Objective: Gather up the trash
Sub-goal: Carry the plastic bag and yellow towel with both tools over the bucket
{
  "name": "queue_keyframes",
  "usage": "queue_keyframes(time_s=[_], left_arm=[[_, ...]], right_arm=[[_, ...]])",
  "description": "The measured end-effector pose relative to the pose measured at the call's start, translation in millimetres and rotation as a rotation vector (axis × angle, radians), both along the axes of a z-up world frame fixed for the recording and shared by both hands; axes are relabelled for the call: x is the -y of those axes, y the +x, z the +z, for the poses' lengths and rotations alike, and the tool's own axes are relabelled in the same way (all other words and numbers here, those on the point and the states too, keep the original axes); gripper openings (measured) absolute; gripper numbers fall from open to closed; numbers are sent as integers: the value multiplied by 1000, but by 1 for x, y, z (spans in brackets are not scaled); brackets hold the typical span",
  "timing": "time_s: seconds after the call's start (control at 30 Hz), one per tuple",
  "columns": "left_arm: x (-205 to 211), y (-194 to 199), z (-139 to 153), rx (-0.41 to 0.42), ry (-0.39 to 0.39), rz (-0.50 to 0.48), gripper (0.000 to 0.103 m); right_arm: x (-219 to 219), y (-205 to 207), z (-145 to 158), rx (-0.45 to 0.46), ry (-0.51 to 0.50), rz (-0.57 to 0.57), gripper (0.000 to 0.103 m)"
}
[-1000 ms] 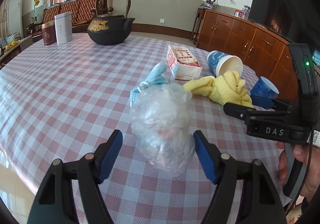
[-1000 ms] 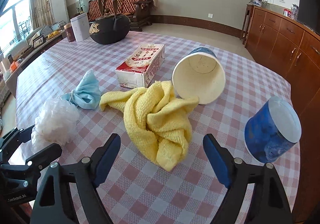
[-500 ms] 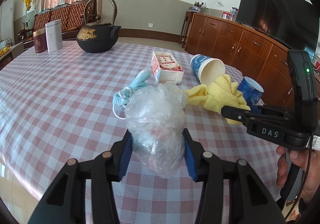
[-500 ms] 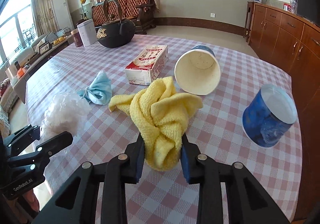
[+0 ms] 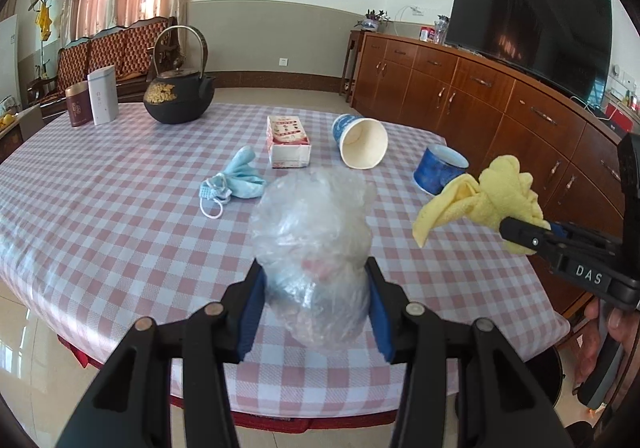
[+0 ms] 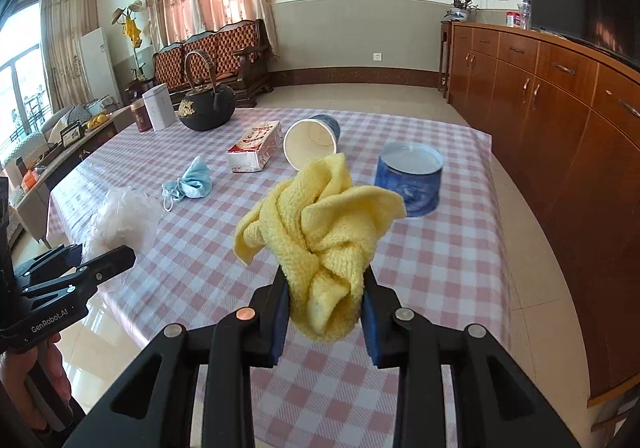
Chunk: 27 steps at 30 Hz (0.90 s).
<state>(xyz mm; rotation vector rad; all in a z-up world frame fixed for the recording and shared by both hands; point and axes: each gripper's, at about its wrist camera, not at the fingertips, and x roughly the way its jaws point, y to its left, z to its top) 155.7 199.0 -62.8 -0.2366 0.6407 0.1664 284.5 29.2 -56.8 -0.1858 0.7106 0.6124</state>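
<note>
Left wrist view: we record the left gripper (image 5: 316,308) with its blue fingers (image 5: 251,312) pressed against both sides of a crumpled clear plastic bag (image 5: 312,248), which is raised clear of the desk (image 5: 100,215). Something pinkish shows inside the bag, though we cannot make out what.

Beyond those fingers, on the checked cloth, we list:
- a blue face mask (image 5: 234,181), bunched, ahead and slightly left;
- a small red-and-white carton (image 5: 287,141), further ahead;
- a paper cup (image 5: 360,141) lying on its side, mouth toward us, ahead and right;
- a blue cup (image 5: 438,169) standing upside down, further right near the desk edge;
- a black iron kettle (image 5: 178,97) and two tins (image 5: 94,97), far ahead and left.

To the right of the same fingers, off the desk edge, we see the right gripper (image 5: 532,236) from the side, carried by a hand (image 5: 616,328).

Right wrist view: the right gripper's fingers (image 6: 280,320) are closed narrowly on a yellow towel (image 6: 324,232), which bulges up between them and hangs in the air above the near edge of the desk. The left gripper sits low to the left of these fingers, the plastic bag at its tip.
</note>
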Motion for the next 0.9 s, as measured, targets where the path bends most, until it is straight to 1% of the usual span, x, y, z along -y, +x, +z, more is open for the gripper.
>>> queue_keyframes(time_s=[0.2,0.47,0.63,0.9], left_arm=[[27,-7,13,18,17,-49,48],[65,-16,29,46,52,-114,48],[89,-15,33,52,69,-160,48],[124,-10,37,62,71,-238,48]], right_arm=[[47,-23,16,25,36,-75,33],[98,-49,35,57,63,-149,33],[137,-58,40,64,85,-222,33],[194,-72,43,71,91,-321,33]])
